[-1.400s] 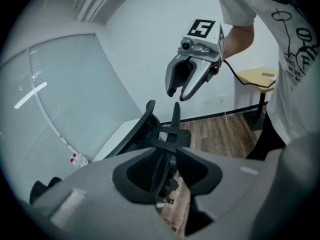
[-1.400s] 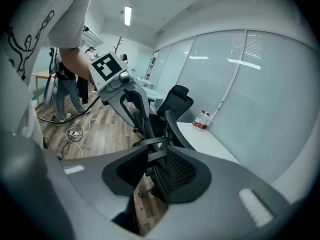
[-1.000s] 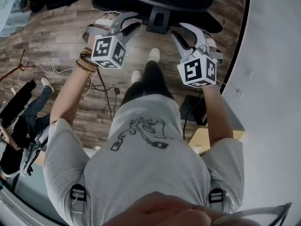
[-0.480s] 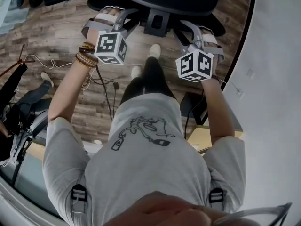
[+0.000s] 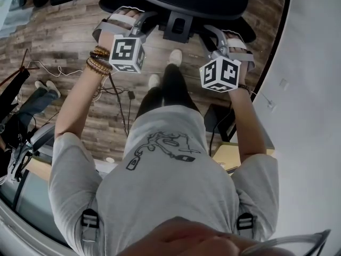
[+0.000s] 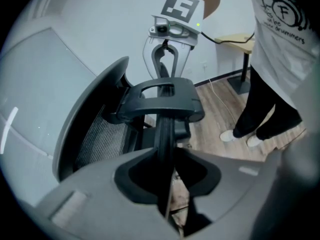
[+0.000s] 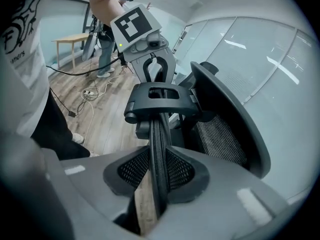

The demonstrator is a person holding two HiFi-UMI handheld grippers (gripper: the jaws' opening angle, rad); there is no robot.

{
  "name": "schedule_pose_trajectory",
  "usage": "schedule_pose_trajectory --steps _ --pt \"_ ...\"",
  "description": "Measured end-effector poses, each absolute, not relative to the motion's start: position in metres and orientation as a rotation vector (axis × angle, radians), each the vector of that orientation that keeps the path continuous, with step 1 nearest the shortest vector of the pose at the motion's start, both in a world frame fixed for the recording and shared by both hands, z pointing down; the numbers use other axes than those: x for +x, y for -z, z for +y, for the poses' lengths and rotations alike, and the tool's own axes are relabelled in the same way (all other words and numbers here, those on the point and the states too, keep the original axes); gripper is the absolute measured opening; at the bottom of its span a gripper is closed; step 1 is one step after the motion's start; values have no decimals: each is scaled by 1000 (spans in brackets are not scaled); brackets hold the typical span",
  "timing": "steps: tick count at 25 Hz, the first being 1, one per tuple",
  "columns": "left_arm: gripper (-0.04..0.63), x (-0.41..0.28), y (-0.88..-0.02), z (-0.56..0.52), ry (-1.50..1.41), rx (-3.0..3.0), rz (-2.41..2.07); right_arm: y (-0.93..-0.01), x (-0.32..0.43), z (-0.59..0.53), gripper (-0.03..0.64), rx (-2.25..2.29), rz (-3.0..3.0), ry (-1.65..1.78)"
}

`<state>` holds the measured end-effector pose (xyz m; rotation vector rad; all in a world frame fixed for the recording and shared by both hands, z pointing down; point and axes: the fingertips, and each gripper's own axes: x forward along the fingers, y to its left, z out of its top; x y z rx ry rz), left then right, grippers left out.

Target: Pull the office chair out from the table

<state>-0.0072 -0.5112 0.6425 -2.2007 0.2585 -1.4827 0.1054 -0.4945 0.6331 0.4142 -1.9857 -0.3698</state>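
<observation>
Closing on chair (image 5: 189,1), left gripper (image 6: 165,154), right gripper (image 7: 159,166)

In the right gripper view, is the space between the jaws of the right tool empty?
No, the right tool, whose jaws have just been closing, clamps a thin black edge of the office chair.

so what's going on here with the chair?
A person standing behind a black mesh office chair holds a two-jaw gripper in each hand. The left gripper and right gripper sit on either side of the black central bracket at the top of the chair's back. Both sets of jaws have just been closing with the thin mesh edge between them, and the pads now press on it. The grip looks set, so pulling the chair back likely comes next.
</observation>
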Motion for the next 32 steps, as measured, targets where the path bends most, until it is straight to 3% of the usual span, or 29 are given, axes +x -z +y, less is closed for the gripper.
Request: schedule_pose_trajectory --steps 32 --pt "101 -22 -641 -411 1494 -2211 176 -631 91 -398 104 412 -1963 296"
